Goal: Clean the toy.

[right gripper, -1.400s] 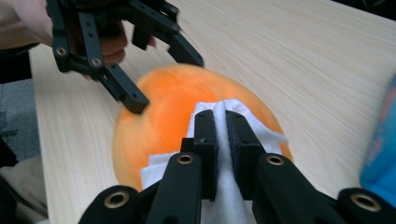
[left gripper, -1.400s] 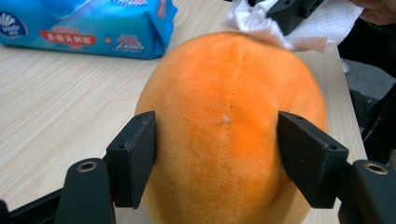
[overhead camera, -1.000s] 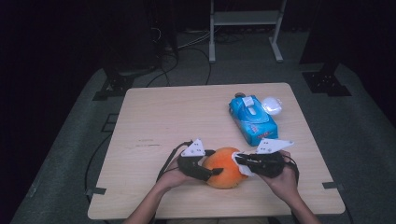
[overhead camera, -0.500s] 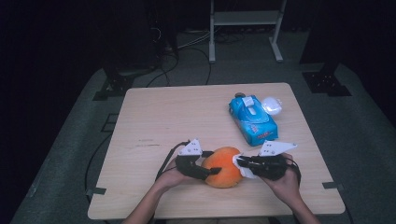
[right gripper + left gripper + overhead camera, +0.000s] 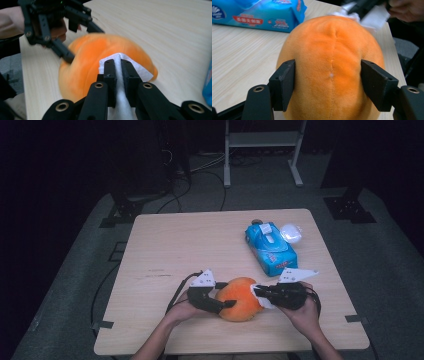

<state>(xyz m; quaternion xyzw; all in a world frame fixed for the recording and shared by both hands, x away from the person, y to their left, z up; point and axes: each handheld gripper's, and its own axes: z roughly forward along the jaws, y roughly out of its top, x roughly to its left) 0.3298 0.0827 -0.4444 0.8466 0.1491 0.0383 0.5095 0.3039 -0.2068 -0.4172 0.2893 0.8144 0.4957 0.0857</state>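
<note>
Orange plush toy (image 5: 241,298) sits at the near table (image 5: 165,245) edge, my left gripper (image 5: 328,83) clamped on it, right gripper (image 5: 118,65) pinched on a white wipe (image 5: 141,68). Hard rubbing could pop it loose toward the wipes pack (image 5: 270,248)

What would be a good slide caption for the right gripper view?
Right hand-held gripper presses a white wipe against an orange plush toy that the left hand-held gripper steadies.
</note>
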